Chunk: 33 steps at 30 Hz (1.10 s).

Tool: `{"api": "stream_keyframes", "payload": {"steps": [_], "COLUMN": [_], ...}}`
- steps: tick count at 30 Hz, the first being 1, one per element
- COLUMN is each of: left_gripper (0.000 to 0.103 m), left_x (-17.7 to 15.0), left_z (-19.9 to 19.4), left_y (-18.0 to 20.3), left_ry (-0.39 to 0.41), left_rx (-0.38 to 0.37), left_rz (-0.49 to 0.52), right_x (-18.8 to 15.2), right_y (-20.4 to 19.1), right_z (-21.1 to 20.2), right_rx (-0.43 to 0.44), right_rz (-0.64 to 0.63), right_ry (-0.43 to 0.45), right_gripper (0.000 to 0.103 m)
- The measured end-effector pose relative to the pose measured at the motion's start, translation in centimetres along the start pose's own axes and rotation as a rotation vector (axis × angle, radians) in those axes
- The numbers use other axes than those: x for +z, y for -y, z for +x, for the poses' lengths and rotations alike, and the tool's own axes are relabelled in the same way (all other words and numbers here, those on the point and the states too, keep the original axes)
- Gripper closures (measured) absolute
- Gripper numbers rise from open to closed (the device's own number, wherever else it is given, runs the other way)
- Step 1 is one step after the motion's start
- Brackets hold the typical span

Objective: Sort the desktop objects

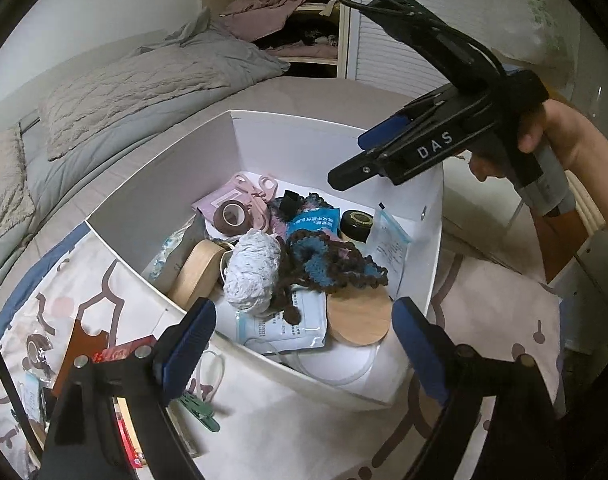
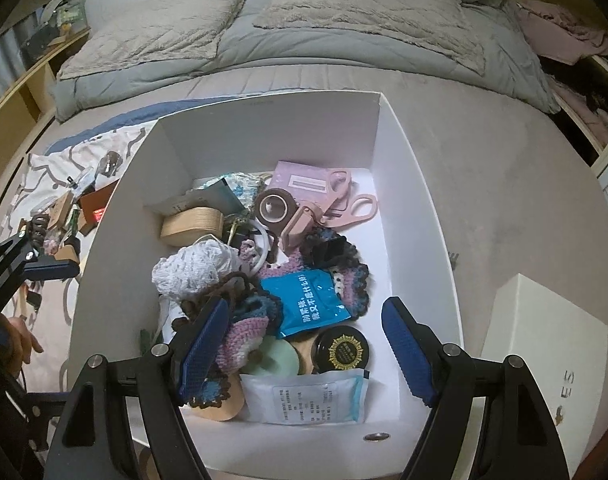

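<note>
Right wrist view: your white box (image 2: 116,216) is mostly filled, loose clutter (image 2: 64,216) still waits on the cloth, left gripper (image 1: 304,344) and right gripper (image 2: 304,344) both wide, empty.

Readable markings:
- "DAS", white letters on the black body of the right gripper (image 1: 388,148)
- "ES", grey letters on the closed white box (image 2: 544,360) beside the open bin's right wall
- Blue packet (image 2: 304,304) in the bin: white Chinese characters, not legible
- Black jar lid (image 2: 342,350): gold seal, text too small
</note>
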<state>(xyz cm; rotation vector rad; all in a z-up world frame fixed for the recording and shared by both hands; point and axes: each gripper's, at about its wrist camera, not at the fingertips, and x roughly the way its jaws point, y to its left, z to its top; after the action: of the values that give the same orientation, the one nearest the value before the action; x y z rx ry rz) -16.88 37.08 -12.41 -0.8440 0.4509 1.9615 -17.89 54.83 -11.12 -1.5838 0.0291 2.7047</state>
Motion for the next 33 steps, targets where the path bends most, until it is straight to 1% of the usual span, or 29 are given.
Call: {"api": "stream_keyframes", "payload": {"steps": [6,10,15,16,17,18,24,26,28,32,33], "left_gripper": [0.013,0.013,0.013,0.013,0.013,0.013,0.012,0.010,0.007,0.007,0.004], "left_x": [0.3,0.5,0.7,0.8,0.8,0.9,1.1,1.0,1.0,0.8,0.8], "left_z": [-0.5,-0.9,-1.5,-1.8,-1.9,-2.1,-3.7,-4.3,-4.9,-6.0,-6.3], "left_y": [0.0,-0.1,-0.6,-0.8,-0.9,-1.0,-1.8,-2.2,-2.5,-2.7,-2.7], "left_ry": [0.020,0.032,0.060,0.070,0.075,0.080,0.119,0.134,0.146,0.156,0.154], "left_rx": [0.006,0.021,0.050,0.058,0.064,0.075,0.115,0.118,0.119,0.137,0.143], "left_rz": [-0.014,-0.022,-0.061,-0.070,-0.076,-0.084,-0.134,-0.155,-0.184,-0.203,-0.201], "right_x": [-0.2,-0.2,-0.3,-0.4,-0.4,-0.5,-1.1,-1.3,-1.7,-2.2,-2.3], "right_y": [-0.4,-0.6,-0.5,-0.5,-0.5,-0.6,-1.7,-1.9,-2.2,-2.8,-3.0], "right_z": [-0.8,-1.7,-2.7,-3.0,-3.2,-3.4,-4.6,-5.1,-5.7,-6.6,-6.8], "right_rx": [-0.013,-0.007,-0.010,-0.009,-0.008,-0.007,-0.010,-0.006,0.002,-0.020,-0.024], "right_rz": [0.010,0.032,0.058,0.067,0.070,0.072,0.072,0.088,0.099,0.107,0.109], "right_ry": [0.033,0.079,0.130,0.146,0.158,0.168,0.216,0.242,0.279,0.301,0.309], "right_gripper": [0.024,0.024,0.024,0.022,0.015,0.013,0.012,0.001,0.000,0.000,0.000]}}
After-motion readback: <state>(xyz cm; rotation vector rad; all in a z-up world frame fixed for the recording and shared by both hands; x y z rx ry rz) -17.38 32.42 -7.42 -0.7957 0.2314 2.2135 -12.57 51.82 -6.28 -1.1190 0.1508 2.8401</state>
